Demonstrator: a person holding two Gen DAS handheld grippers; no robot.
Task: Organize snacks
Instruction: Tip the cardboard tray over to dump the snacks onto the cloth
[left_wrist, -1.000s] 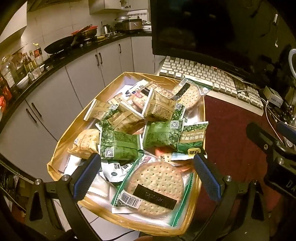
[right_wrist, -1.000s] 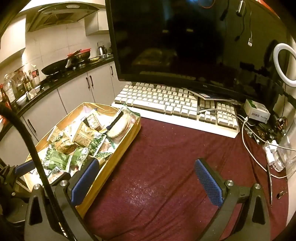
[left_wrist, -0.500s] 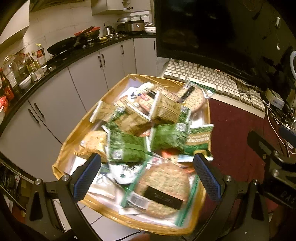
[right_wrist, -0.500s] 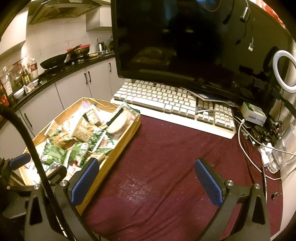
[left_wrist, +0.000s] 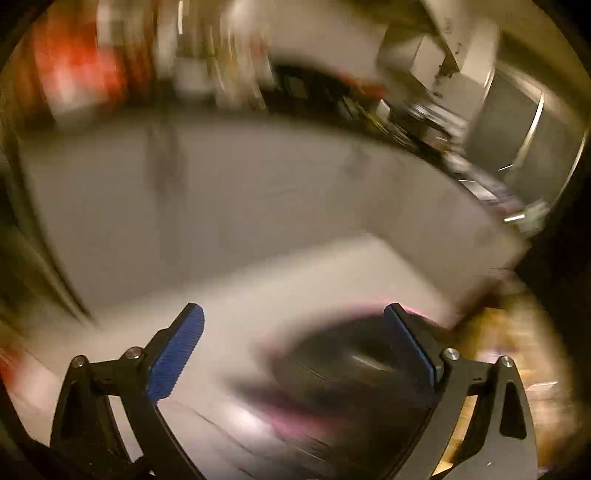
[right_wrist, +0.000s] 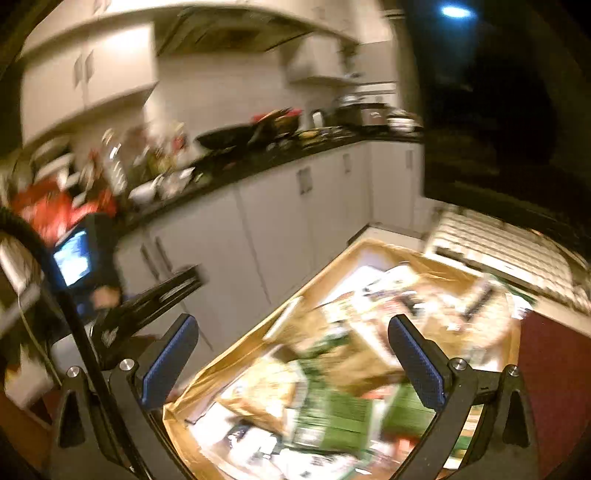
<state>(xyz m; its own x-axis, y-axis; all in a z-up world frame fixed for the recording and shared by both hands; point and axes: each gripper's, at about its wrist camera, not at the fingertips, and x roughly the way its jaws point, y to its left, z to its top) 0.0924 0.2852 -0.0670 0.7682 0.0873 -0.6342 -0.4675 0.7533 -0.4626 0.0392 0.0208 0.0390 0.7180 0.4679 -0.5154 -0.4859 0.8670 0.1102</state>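
In the right wrist view, a shallow cardboard box (right_wrist: 258, 343) full of snack packets sits at the table's left edge. Green packets (right_wrist: 332, 417) and tan packets (right_wrist: 354, 354) lie blurred under my right gripper (right_wrist: 291, 363), which is open and empty above the box. My left gripper (left_wrist: 293, 350) is open and empty. Its view is heavily blurred and faces white cabinets (left_wrist: 221, 192) and the floor; only a blurred yellow-brown patch (left_wrist: 517, 332), perhaps the box, shows at its right edge. The left gripper's body (right_wrist: 147, 306) shows left of the box.
A white keyboard (right_wrist: 498, 251) and a dark monitor (right_wrist: 498, 110) stand behind the box. Maroon table cloth (right_wrist: 554, 369) lies right of it. White kitchen cabinets (right_wrist: 277, 229) and a cluttered black counter (right_wrist: 240, 158) run along the left.
Both grippers swung sharply left. The left now faces the cabinets instead of the box. The right moved from over the maroon cloth to above the snack box. Both stayed open.
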